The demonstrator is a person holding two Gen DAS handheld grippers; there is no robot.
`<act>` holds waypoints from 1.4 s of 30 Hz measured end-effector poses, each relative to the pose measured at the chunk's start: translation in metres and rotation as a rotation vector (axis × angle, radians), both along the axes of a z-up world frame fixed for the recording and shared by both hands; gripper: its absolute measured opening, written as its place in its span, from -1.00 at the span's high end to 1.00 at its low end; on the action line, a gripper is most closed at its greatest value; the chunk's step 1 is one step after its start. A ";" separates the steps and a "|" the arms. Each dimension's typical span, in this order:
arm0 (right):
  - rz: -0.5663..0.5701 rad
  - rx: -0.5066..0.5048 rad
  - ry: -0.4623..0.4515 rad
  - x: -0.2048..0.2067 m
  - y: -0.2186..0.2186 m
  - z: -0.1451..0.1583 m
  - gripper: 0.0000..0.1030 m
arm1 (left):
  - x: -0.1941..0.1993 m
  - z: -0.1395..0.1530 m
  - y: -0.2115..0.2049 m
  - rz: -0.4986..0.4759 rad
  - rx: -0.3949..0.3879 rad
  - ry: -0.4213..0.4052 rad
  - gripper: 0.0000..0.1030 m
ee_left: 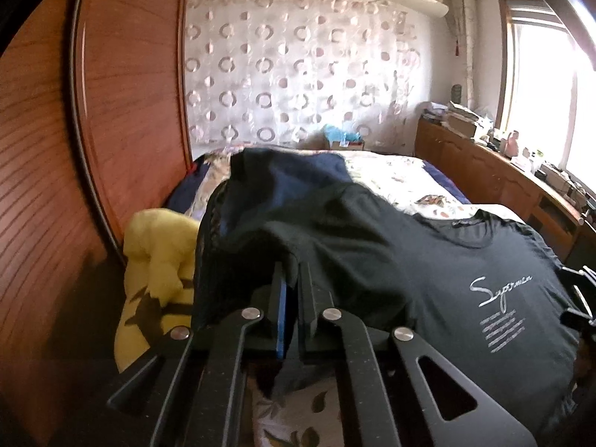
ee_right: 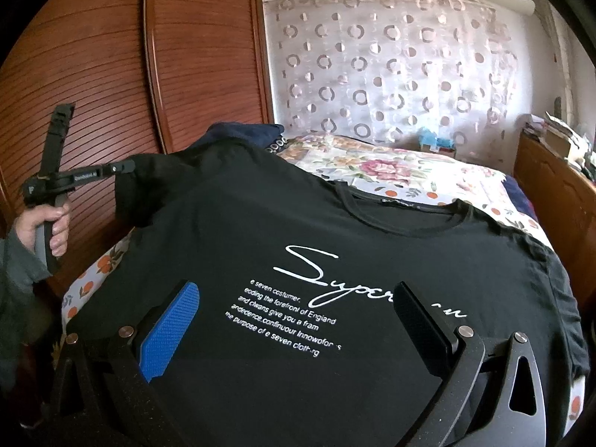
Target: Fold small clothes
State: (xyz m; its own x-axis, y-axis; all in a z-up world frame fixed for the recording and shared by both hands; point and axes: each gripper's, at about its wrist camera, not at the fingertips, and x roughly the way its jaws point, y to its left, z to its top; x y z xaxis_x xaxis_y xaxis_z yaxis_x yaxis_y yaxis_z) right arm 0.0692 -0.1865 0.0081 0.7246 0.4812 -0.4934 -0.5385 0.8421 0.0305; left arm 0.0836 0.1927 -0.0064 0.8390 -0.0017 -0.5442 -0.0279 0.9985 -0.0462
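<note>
A black T-shirt with white script print lies front up on the floral bed, collar toward the far end. My left gripper is shut on the shirt's left sleeve edge, and the lifted fabric drapes over its fingers. In the right wrist view the left gripper pinches that sleeve at the shirt's left side, with a hand on its handle. My right gripper hovers open over the lower part of the print, nothing between its blue pad and its black finger.
A yellow garment lies at the bed's left edge beside the wooden wardrobe. A dark blue garment sits behind the shirt. A cluttered wooden cabinet runs along the right under the window.
</note>
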 end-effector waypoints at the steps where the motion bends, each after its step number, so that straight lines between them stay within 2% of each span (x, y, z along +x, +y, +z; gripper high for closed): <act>1: -0.003 0.001 -0.001 0.000 -0.001 0.000 -1.00 | 0.001 0.004 -0.003 -0.009 0.001 -0.009 0.91; 6: -0.028 0.017 -0.006 0.001 -0.007 0.002 -1.00 | 0.017 0.037 -0.034 -0.083 0.025 -0.050 0.91; 10: -0.056 0.031 -0.010 0.002 -0.012 0.001 -1.00 | 0.033 0.047 -0.068 -0.150 0.065 -0.052 0.91; 13: -0.075 0.036 -0.003 0.001 -0.012 -0.002 -1.00 | 0.045 0.046 -0.092 -0.197 0.089 -0.031 0.91; 21: -0.114 0.041 0.004 -0.004 -0.007 -0.004 -1.00 | 0.049 0.026 -0.134 -0.302 0.073 0.042 0.90; 24: -0.124 0.045 0.006 -0.007 -0.005 -0.005 -1.00 | 0.046 0.021 -0.141 -0.329 0.048 0.072 0.76; 26: -0.130 0.043 0.008 -0.009 -0.003 -0.007 -1.00 | 0.037 0.022 -0.137 -0.338 0.031 0.060 0.26; 28: -0.132 0.042 0.009 -0.009 -0.002 -0.007 -1.00 | 0.028 0.025 -0.138 -0.332 0.021 0.039 0.10; 32: -0.123 0.038 0.008 -0.008 0.003 -0.005 -1.00 | 0.011 0.029 -0.128 -0.301 0.000 0.001 -0.50; 38: -0.055 0.009 -0.004 -0.001 0.018 -0.003 -0.99 | -0.017 0.021 -0.103 -0.208 -0.012 -0.038 -0.56; 42: 0.019 -0.011 -0.001 0.012 0.042 0.000 -0.87 | -0.034 0.010 -0.085 -0.146 -0.019 -0.044 -0.56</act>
State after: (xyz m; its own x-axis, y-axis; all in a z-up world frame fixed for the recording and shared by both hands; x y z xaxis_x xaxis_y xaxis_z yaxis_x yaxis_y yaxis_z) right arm 0.0816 -0.1443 0.0085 0.7158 0.4890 -0.4985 -0.5542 0.8322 0.0206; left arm 0.0500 0.1080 0.0039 0.8519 -0.1351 -0.5060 0.1199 0.9908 -0.0627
